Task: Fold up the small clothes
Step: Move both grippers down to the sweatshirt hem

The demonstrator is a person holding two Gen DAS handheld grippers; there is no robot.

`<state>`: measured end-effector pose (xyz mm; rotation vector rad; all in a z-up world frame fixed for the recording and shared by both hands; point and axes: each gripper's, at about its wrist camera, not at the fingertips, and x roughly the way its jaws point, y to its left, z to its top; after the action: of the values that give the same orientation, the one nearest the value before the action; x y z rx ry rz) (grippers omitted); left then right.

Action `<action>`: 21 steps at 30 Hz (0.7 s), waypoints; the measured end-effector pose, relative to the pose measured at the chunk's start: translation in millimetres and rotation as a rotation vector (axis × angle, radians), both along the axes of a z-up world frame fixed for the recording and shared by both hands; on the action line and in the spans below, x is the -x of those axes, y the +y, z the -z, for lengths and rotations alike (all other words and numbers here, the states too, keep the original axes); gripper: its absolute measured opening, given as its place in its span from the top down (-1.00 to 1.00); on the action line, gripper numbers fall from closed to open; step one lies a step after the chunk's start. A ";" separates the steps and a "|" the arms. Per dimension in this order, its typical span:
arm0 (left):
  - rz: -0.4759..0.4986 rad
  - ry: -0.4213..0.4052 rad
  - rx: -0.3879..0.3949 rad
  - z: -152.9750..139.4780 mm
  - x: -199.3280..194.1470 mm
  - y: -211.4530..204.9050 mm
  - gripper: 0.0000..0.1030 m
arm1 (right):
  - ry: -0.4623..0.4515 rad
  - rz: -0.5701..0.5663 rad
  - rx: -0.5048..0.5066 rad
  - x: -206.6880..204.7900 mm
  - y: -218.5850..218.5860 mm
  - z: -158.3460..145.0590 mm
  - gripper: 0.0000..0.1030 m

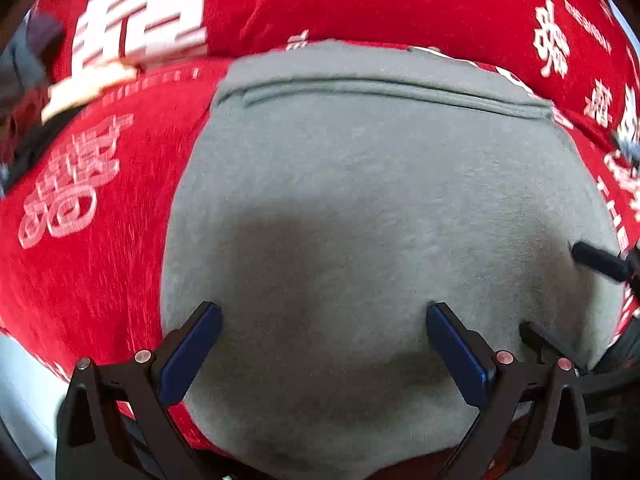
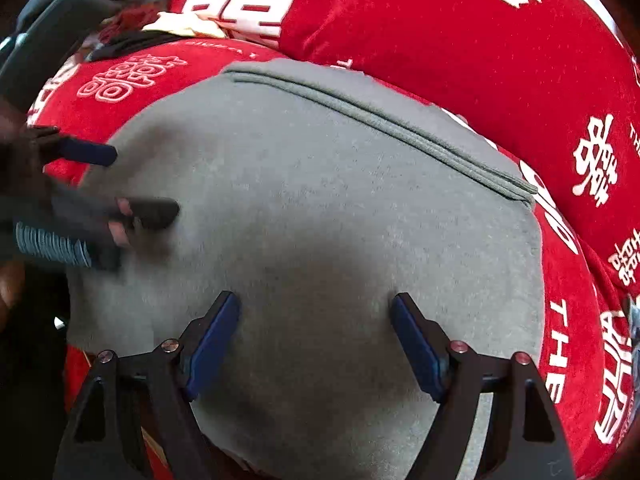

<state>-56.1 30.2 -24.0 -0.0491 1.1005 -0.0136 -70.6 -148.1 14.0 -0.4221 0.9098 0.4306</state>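
Observation:
A folded grey garment (image 1: 360,184) lies flat on a red cloth with white characters (image 1: 88,264); its stacked hems run along the far edge. It also shows in the right wrist view (image 2: 340,200). My left gripper (image 1: 324,316) is open, fingertips wide apart, close over the garment's near left part, holding nothing. My right gripper (image 2: 316,304) is open and empty, close over the garment's near right part. The left gripper's fingers (image 2: 92,152) show at the left of the right wrist view. A right gripper finger (image 1: 596,258) shows at the right edge of the left wrist view.
The red cloth (image 2: 460,40) rises in a fold behind the garment. A pile of other clothes (image 2: 100,8) and a pale yellowish piece (image 2: 184,26) lie at the far left. A pale floor strip (image 1: 20,392) shows at the lower left.

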 end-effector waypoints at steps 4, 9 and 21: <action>-0.018 0.016 0.027 3.3 7.1 30.1 -1.00 | 0.031 0.110 -0.060 -2.6 -61.1 -0.5 -0.64; -0.065 0.066 0.095 8.4 21.1 53.5 -1.00 | 0.017 0.165 -0.042 16.8 -113.2 1.1 -0.64; 0.189 0.117 -0.085 11.8 44.7 -37.1 -1.00 | 0.010 -0.046 0.041 42.6 -16.6 8.0 -0.65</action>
<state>-100.7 -6.8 -35.8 0.1323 1.2180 -0.1349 -113.2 -164.7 6.0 -0.4797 0.9217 0.4571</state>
